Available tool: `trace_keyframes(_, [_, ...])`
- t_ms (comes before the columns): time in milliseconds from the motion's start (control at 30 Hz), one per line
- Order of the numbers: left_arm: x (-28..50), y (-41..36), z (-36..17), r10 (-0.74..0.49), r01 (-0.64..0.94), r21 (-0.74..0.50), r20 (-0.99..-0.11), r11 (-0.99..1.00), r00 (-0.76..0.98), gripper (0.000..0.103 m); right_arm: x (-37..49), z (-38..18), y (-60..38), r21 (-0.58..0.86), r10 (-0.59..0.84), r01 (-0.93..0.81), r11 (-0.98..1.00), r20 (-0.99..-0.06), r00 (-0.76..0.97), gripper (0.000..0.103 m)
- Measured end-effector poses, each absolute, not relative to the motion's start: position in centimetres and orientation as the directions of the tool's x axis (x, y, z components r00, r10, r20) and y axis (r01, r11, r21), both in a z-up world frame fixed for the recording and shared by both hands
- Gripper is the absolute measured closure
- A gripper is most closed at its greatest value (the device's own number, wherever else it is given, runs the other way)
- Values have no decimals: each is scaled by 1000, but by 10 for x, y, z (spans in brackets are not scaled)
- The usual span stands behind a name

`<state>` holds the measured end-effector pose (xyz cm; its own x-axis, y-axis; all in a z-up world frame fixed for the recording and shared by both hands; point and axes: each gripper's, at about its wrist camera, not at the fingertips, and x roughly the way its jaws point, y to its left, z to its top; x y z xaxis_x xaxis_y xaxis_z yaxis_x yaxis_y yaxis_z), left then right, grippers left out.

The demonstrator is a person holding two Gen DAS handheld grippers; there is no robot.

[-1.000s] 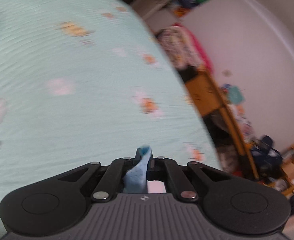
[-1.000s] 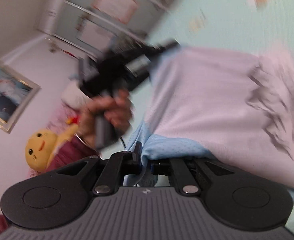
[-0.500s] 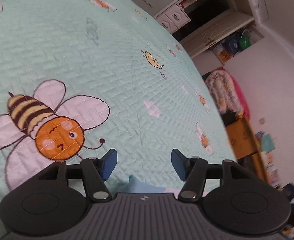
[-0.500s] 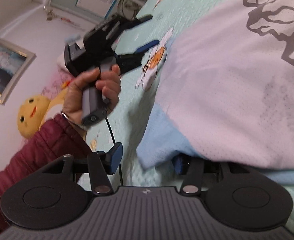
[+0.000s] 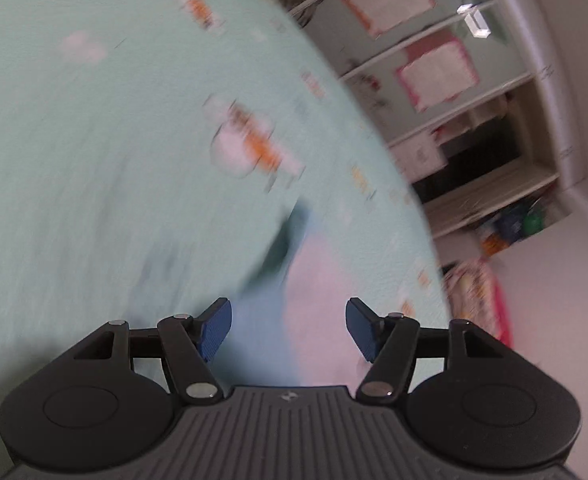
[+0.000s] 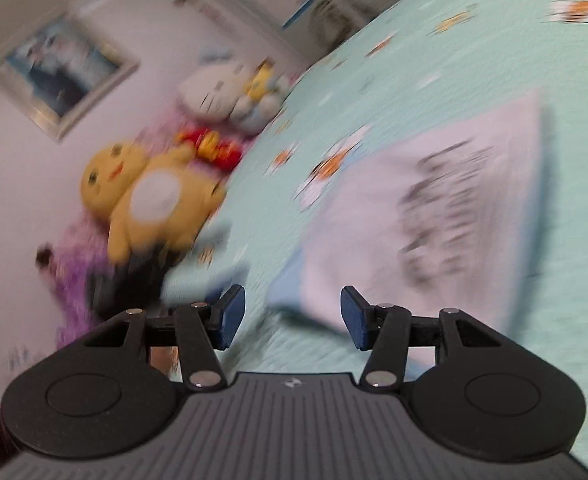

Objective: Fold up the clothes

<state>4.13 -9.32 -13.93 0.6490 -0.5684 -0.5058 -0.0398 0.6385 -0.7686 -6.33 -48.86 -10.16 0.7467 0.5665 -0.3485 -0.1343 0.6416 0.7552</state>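
Observation:
A white T-shirt [image 6: 434,216] with dark print and light blue sleeves lies folded on the mint green quilt [image 6: 474,60]. My right gripper [image 6: 292,316] is open just above its near blue corner, with nothing between the fingers. In the left wrist view the same shirt [image 5: 318,292] shows blurred, white and pale blue, straight ahead of my open left gripper [image 5: 288,330], which holds nothing. Both views are smeared by motion.
The quilt [image 5: 93,140] carries bee and flower patches. Plush toys, a yellow one [image 6: 149,196] and a white cat [image 6: 217,88], sit at the bed's left edge under a framed picture [image 6: 61,72]. Shelves and cupboards [image 5: 474,128] stand beyond the bed's far side.
A second ago both grippers were shut on the shirt's blue edge. They let go half a second ago and have since pulled back and swung, so the shirt lies free on the quilt.

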Motion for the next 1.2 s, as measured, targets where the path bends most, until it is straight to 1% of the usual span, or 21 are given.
trace_keyframes(67, [14,-103,-150,-557,-93,-769,-534,632,636,37,-74,-110,-508,771,543,-103,629,-340,768,48])
trace_keyframes(133, [6,-114,-160,-547,-142,-771,-556,621,626,37,-83,-117,-523,783,524,-80,617,-333,784,48])
trace_keyframes(200, [11,-122,-168,-537,-177,-779,-558,601,632,37,-88,-125,-528,792,523,-74,606,-326,787,48])
trace_keyframes(300, [20,-132,-172,-526,-193,-803,-529,564,666,37,-88,-133,-539,807,529,-64,587,-323,785,48])
trace_keyframes(433, [34,-139,-173,-525,-219,-819,-521,531,674,36,-69,-136,-561,789,534,-73,610,-341,773,47])
trace_keyframes(500, [37,-141,-173,-524,-223,-822,-517,524,677,34,-44,-126,-568,764,540,-107,636,-342,769,43])
trace_keyframes(533, [37,-142,-174,-523,-225,-824,-516,521,679,33,-30,-120,-571,749,544,-128,650,-341,767,43])
trace_keyframes(667, [39,-144,-176,-513,-261,-835,-512,484,688,33,35,-94,-577,676,566,-218,704,-348,748,36])
trace_keyframes(733, [40,-144,-175,-518,-239,-838,-500,490,694,35,75,-83,-574,631,588,-270,728,-370,719,34])
trace_keyframes(800, [40,-142,-181,-521,-245,-844,-496,476,694,38,121,-80,-565,585,627,-331,740,-424,654,33])
trace_keyframes(833, [39,-141,-185,-523,-249,-847,-495,470,694,45,144,-83,-560,576,656,-363,732,-454,603,33])
trace_keyframes(867, [39,-140,-188,-523,-253,-846,-496,469,693,54,167,-87,-556,577,683,-388,719,-483,547,33])
trace_keyframes(967, [35,-134,-195,-530,-239,-852,-485,466,695,63,223,-106,-547,607,736,-416,677,-541,407,33])
trace_keyframes(1033, [32,-132,-199,-541,-214,-858,-469,467,698,65,252,-119,-543,626,758,-429,651,-565,327,33])
trace_keyframes(1100, [32,-130,-202,-557,-179,-861,-453,476,696,70,274,-132,-537,634,768,-450,629,-597,232,33])
trace_keyframes(1167, [32,-127,-205,-575,-158,-867,-439,473,691,75,290,-147,-529,674,797,-472,568,-594,110,32])
trace_keyframes(1200, [33,-127,-205,-580,-149,-865,-439,478,687,76,297,-151,-525,700,813,-481,528,-580,50,32])
